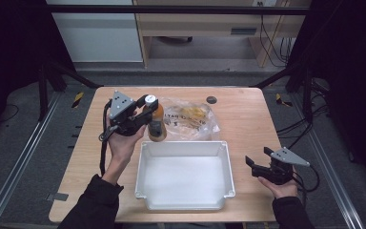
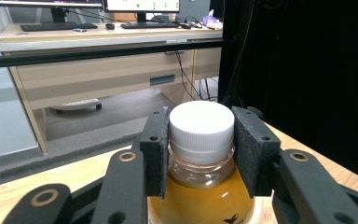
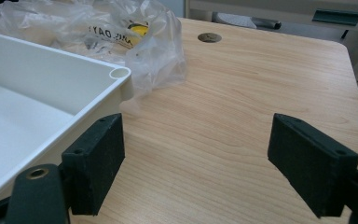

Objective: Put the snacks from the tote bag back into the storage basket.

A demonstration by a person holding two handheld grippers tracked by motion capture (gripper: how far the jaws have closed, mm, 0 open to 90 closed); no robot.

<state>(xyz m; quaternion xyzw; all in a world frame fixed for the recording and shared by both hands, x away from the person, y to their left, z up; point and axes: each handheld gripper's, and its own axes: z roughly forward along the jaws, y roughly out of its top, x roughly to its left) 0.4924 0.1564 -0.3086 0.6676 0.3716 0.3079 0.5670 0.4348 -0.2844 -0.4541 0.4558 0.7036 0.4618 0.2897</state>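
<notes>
Amber-filled clear plastic bottle with white ribbed screw cap (image 2: 200, 128): upright, clamped at the cap between the pads of the left gripper (image 1: 145, 110). Crinkled clear plastic bag with yellow contents (image 1: 193, 118): just beside that gripper's jaws. Empty white rectangular plastic tray (image 3: 51, 74): touching-close to one jaw of the right gripper (image 3: 216, 161). Jaws spread wide, holding nothing, over light wooden tabletop (image 3: 242, 93).

Office lab: desk (image 2: 98, 74), monitors (image 2: 142, 5).
</notes>
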